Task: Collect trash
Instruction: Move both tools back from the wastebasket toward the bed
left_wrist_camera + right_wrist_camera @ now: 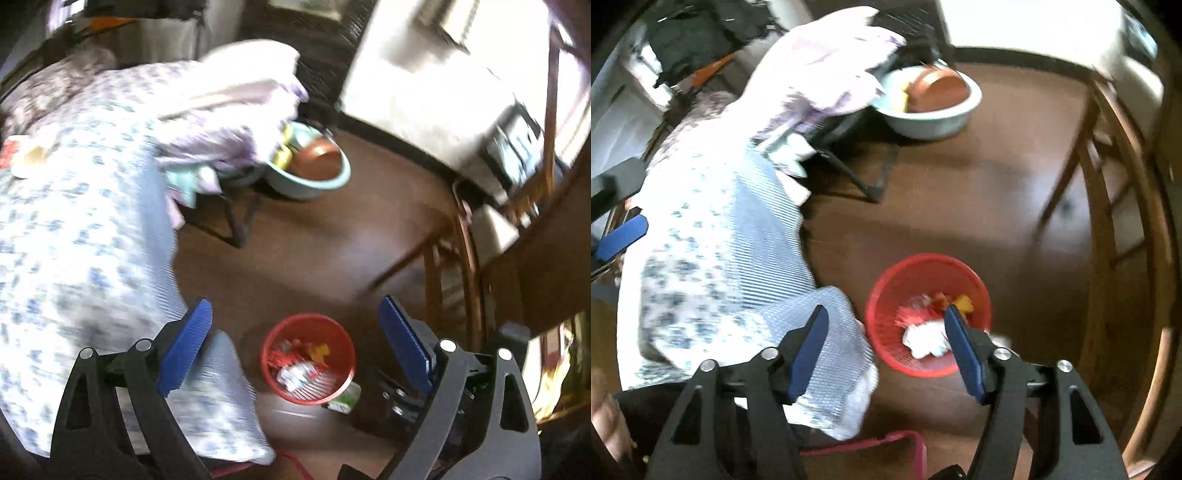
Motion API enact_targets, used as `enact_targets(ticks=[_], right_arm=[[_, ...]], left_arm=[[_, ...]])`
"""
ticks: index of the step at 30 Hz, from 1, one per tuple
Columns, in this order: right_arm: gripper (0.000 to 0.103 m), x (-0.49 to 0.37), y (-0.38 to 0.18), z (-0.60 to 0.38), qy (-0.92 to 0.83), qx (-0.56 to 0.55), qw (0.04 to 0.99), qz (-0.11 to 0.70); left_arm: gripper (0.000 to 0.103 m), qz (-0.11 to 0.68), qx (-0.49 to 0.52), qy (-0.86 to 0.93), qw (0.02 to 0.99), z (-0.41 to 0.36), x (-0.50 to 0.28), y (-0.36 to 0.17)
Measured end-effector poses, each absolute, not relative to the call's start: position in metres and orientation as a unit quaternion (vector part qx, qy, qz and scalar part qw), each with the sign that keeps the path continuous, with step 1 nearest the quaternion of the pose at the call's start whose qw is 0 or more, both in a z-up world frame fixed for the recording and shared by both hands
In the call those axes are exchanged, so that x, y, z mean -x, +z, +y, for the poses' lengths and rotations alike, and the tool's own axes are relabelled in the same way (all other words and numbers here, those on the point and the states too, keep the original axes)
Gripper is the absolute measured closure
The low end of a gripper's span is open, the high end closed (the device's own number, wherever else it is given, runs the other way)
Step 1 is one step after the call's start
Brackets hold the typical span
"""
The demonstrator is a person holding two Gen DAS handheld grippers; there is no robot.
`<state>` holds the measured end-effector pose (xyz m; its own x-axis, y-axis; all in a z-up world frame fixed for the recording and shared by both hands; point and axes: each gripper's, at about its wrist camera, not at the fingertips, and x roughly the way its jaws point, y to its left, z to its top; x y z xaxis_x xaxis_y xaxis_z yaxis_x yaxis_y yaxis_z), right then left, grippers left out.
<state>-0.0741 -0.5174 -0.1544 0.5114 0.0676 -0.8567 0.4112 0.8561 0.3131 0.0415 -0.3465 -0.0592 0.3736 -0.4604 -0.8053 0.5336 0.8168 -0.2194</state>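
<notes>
Hovering both tools above the floor, I see the left gripper [293, 336] spread wide, empty; the right gripper [886, 349] likewise wide; the red trash basket [886, 291] stands near, right of the bed [713, 236], holding wrappers [925, 338].

The left gripper [295, 314] points downward with its blue-padded fingers [184, 347] spread wide, nothing between them. The right gripper [886, 321] hangs likewise, jaws parted and empty, both views motion-blurred.

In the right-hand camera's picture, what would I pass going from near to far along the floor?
Red mesh plastic wastebasket with trash → black folding metal frame → pale blue round plastic basin holding a brown bowl.
</notes>
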Motion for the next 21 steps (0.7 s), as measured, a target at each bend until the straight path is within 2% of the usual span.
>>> enact_targets(ticks=[4,7,11,15,21], right_arm=[[0.037,0.041,-0.114,-0.468,-0.052,-0.218,0.855,0.468],[0.026,0.01,-0.083,-0.418,-0.011,-0.18,0.873,0.453],[0.02,-0.037,-0.058,-0.355,0.039,-0.166,0.88,0.443],[0.02,-0.087,-0.035,-0.29,0.078,-0.134,0.891,0.426],[0.02,-0.153,-0.032,-0.229,0.035,-0.075,0.913,0.4]], left_arm=[[0.014,0.437,-0.029,-0.248,0.864,-0.28,-0.067,-0.023],[0.011,0.403,-0.035,-0.193,0.894,-0.221,-0.089,-0.002],[0.008,0.375,-0.02,-0.109,0.92,-0.136,-0.124,0.014],[0.008,0.363,0.003,-0.024,0.931,-0.065,-0.16,0.017],[0.008,0.377,0.092,0.024,0.921,0.025,-0.187,0.004]])
